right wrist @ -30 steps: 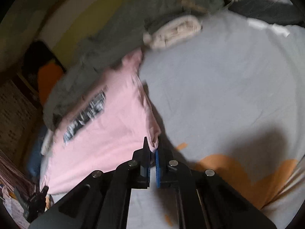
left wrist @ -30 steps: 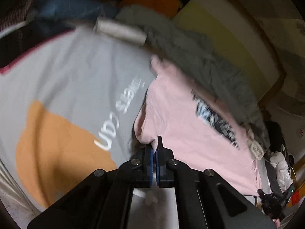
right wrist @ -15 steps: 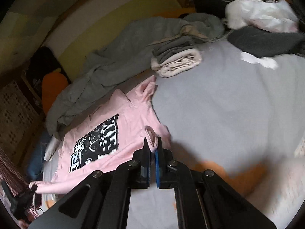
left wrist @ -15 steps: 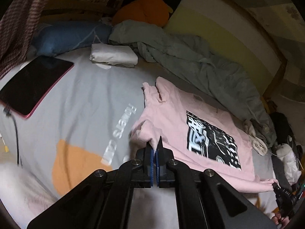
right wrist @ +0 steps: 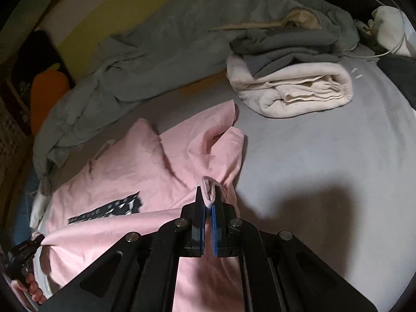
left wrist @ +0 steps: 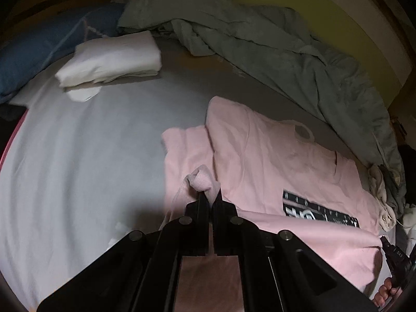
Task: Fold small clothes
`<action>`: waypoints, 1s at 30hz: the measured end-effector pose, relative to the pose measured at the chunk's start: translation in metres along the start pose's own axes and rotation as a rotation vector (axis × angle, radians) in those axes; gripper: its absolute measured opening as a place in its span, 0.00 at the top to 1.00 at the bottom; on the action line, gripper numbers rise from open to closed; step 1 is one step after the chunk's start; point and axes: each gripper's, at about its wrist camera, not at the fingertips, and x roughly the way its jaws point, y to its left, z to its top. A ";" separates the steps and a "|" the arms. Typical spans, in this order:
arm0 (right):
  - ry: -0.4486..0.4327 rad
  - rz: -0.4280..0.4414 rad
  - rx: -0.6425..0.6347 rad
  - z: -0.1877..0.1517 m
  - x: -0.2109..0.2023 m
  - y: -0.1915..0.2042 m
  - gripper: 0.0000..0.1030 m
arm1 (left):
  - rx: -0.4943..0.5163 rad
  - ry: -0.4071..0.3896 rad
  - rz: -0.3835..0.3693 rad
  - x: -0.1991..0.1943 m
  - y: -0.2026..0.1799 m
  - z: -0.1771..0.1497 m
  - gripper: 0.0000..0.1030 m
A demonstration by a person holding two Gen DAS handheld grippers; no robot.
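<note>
A pink T-shirt (left wrist: 280, 166) with a black-and-white print lies on the grey bedsheet (left wrist: 85, 156), its hem lifted toward the collar. My left gripper (left wrist: 211, 197) is shut on a bunched corner of the hem. My right gripper (right wrist: 208, 195) is shut on the other hem corner of the pink T-shirt (right wrist: 145, 171). The lifted hem edge runs between them and covers the lower half of the print. The right gripper's tip (left wrist: 390, 247) shows at the far right of the left wrist view, and the left gripper's tip (right wrist: 23, 247) at the far left of the right wrist view.
A folded white garment (left wrist: 111, 59) and a blue pillow (left wrist: 44, 49) lie at the back left. A rumpled grey-green blanket (left wrist: 286, 41) runs along the yellow headboard (left wrist: 345, 26). A cream and grey folded stack (right wrist: 291, 78) lies right of the shirt.
Both grippers have carried the hem corners forward and down toward the collar, so the shirt's lower part now folds over the print. Both stay shut on the cloth.
</note>
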 end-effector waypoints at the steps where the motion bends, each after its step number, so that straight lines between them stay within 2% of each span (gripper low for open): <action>1: 0.000 0.001 0.002 0.002 0.007 0.000 0.97 | 0.008 -0.002 -0.003 0.004 -0.001 0.003 0.98; 4: -0.014 0.014 -0.006 0.006 0.019 0.003 0.97 | 0.037 -0.004 0.008 0.017 0.000 0.003 0.98; 6: -0.014 0.017 -0.035 0.009 0.025 0.006 0.96 | 0.026 -0.008 -0.018 0.023 0.007 -0.002 0.94; 7: -0.009 0.006 -0.052 0.011 0.027 0.007 0.95 | 0.020 -0.034 -0.035 0.022 0.011 -0.003 0.91; 8: -0.010 0.010 -0.053 0.012 0.026 0.008 0.89 | 0.014 -0.093 -0.046 0.016 0.016 -0.006 0.77; 9: -0.024 0.000 -0.044 0.013 0.022 0.006 0.81 | 0.010 -0.145 -0.023 0.008 0.020 -0.010 0.60; 10: -0.055 -0.032 -0.040 0.015 0.014 0.004 0.56 | -0.009 -0.188 0.032 -0.003 0.026 -0.012 0.28; 11: -0.088 -0.051 -0.041 0.015 0.006 0.002 0.33 | -0.025 -0.213 0.042 -0.012 0.031 -0.014 0.23; 13: -0.167 -0.059 -0.043 0.020 -0.015 -0.003 0.30 | -0.013 -0.216 -0.009 -0.028 0.038 -0.017 0.23; 15: -0.166 -0.047 -0.051 0.021 -0.029 -0.009 0.30 | 0.014 -0.185 -0.013 -0.039 0.041 -0.022 0.23; 17: -0.119 -0.002 -0.066 0.014 -0.037 -0.015 0.30 | 0.046 -0.101 -0.063 -0.041 0.041 -0.034 0.23; 19: -0.022 0.047 -0.076 -0.003 -0.040 -0.023 0.30 | 0.044 -0.014 -0.113 -0.039 0.045 -0.049 0.24; 22: 0.048 0.074 -0.056 -0.030 -0.043 -0.032 0.30 | 0.010 0.012 -0.255 -0.039 0.050 -0.070 0.27; 23: 0.060 0.084 -0.060 -0.036 -0.042 -0.029 0.30 | 0.027 0.000 -0.242 -0.040 0.048 -0.071 0.30; 24: 0.074 0.089 -0.065 -0.040 -0.040 -0.028 0.30 | 0.060 -0.006 -0.194 -0.039 0.042 -0.072 0.36; 25: 0.084 0.086 -0.066 -0.043 -0.036 -0.027 0.31 | 0.088 -0.009 -0.157 -0.038 0.038 -0.073 0.61; 26: 0.087 0.086 -0.071 -0.046 -0.032 -0.026 0.51 | 0.123 -0.001 -0.130 -0.034 0.033 -0.075 0.89; 28: 0.080 0.011 -0.046 -0.048 -0.029 -0.028 0.92 | 0.184 -0.014 -0.103 -0.035 0.026 -0.081 0.89; 30: 0.037 0.074 -0.001 -0.048 -0.044 -0.033 0.94 | 0.260 -0.087 -0.034 -0.053 0.016 -0.087 0.89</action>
